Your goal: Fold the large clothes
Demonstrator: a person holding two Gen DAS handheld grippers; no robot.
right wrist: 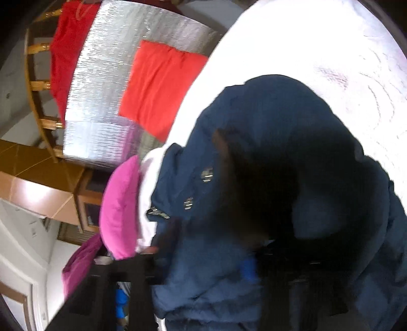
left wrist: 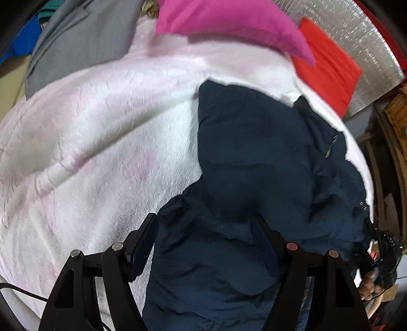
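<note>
A dark navy padded jacket (left wrist: 254,157) lies crumpled on a white and pale pink fleece blanket (left wrist: 101,132). My left gripper (left wrist: 203,229) is open just above the jacket's near part, one finger on each side of a fold. In the right wrist view the jacket (right wrist: 267,122) fills the middle. My right gripper (right wrist: 203,254) is down among the jacket's folds, its fingers blurred and mostly hidden by cloth. The right gripper also shows at the jacket's right edge in the left wrist view (left wrist: 381,244), with a hand behind it.
A magenta pillow (left wrist: 229,23) and a grey garment (left wrist: 84,43) lie at the blanket's far side. An orange-red cloth (left wrist: 328,66) lies on a silver foil mat (right wrist: 106,89). A wooden chair with a red garment (right wrist: 68,58) stands beyond the mat.
</note>
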